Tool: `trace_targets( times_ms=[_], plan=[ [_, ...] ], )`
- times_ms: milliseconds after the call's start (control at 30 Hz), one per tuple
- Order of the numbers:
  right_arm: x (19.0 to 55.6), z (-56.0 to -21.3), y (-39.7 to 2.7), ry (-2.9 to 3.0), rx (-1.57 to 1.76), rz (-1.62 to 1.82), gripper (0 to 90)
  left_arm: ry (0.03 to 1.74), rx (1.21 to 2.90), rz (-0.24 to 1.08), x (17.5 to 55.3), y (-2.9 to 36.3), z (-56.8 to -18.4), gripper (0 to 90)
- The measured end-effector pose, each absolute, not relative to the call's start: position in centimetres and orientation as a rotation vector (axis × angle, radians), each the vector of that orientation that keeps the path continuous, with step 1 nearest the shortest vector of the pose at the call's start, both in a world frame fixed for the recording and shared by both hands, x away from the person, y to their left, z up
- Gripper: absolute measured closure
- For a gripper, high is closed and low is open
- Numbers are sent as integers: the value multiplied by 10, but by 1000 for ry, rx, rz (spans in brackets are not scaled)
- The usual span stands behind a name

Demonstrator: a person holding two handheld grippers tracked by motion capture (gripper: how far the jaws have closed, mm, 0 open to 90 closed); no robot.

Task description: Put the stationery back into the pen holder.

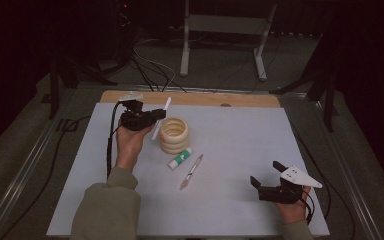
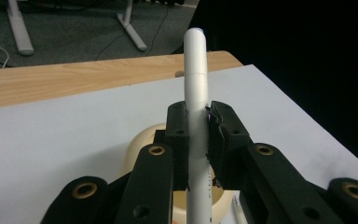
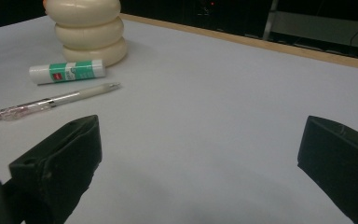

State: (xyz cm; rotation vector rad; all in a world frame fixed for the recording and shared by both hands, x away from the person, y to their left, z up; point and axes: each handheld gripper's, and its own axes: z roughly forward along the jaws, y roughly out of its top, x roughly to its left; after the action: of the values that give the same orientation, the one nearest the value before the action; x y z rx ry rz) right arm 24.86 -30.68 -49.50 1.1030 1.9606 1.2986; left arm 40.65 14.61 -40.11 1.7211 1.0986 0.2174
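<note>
My left gripper (image 1: 159, 114) is shut on a white pen (image 1: 161, 119), which it holds tilted just left of a cream ribbed cup (image 1: 174, 134) made of stacked rings. In the left gripper view the pen (image 2: 196, 84) stands between the pads (image 2: 177, 126), with the cup (image 2: 142, 144) right beneath. A green-and-white glue stick (image 1: 179, 158) and a clear pen (image 1: 191, 172) lie on the white sheet in front of the cup. My right gripper (image 1: 266, 173) rests open at the near right, with nothing between its fingers (image 3: 60, 158).
A white sheet (image 1: 240, 145) covers the table, with a strip of wooden edge (image 1: 190, 98) at the far side. Cables and a metal stand (image 1: 225, 30) lie on the floor beyond. From the right gripper view, the glue stick (image 3: 67, 71) and clear pen (image 3: 56, 100) lie far left.
</note>
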Motion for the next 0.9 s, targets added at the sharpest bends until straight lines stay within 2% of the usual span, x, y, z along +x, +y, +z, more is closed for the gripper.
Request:
trace_targets(
  times_ms=[900],
  plan=[
    [249,-495,-307,1959,1102,1305,0,1039,1671,239,423,133,-400,793]
  ],
)
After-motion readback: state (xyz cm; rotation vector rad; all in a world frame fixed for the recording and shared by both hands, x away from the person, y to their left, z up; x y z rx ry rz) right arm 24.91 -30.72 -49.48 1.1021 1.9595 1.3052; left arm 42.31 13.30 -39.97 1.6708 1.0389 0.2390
